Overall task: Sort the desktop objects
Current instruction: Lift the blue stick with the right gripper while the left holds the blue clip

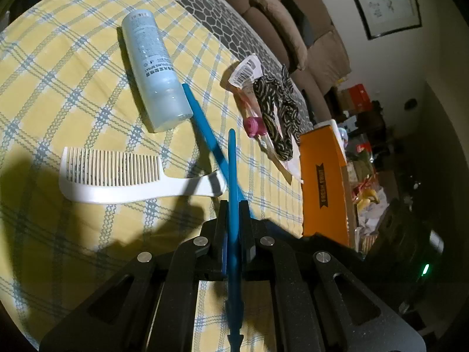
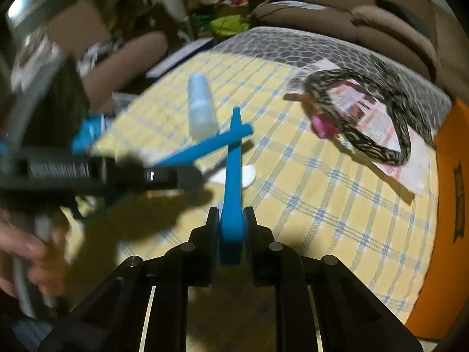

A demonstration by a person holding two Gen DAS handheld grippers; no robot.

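Note:
My left gripper (image 1: pixel 233 209) is shut, its blue fingertip strip pointing out over the yellow checked cloth (image 1: pixel 58 88). A white comb (image 1: pixel 117 176) lies just left of it. A pale blue bottle (image 1: pixel 154 70) lies on its side beyond. A pink-capped tube (image 1: pixel 252 111) and a black patterned headband (image 1: pixel 278 114) lie on a white packet at the right. My right gripper (image 2: pixel 231 214) is shut with nothing in it. Its blue finger (image 1: pixel 205 129) crosses over the comb handle. The right wrist view is blurred; it shows the left gripper (image 2: pixel 164 176), the bottle (image 2: pixel 200 108) and the headband (image 2: pixel 381 108).
An orange box (image 1: pixel 322 182) marked FRESH FRUIT stands at the table's right edge, also in the right wrist view (image 2: pixel 448 220). A grey patterned cloth (image 1: pixel 222 23) covers the far side. A brown sofa (image 1: pixel 293 29) and clutter lie beyond. A hand (image 2: pixel 26 252) holds the left gripper.

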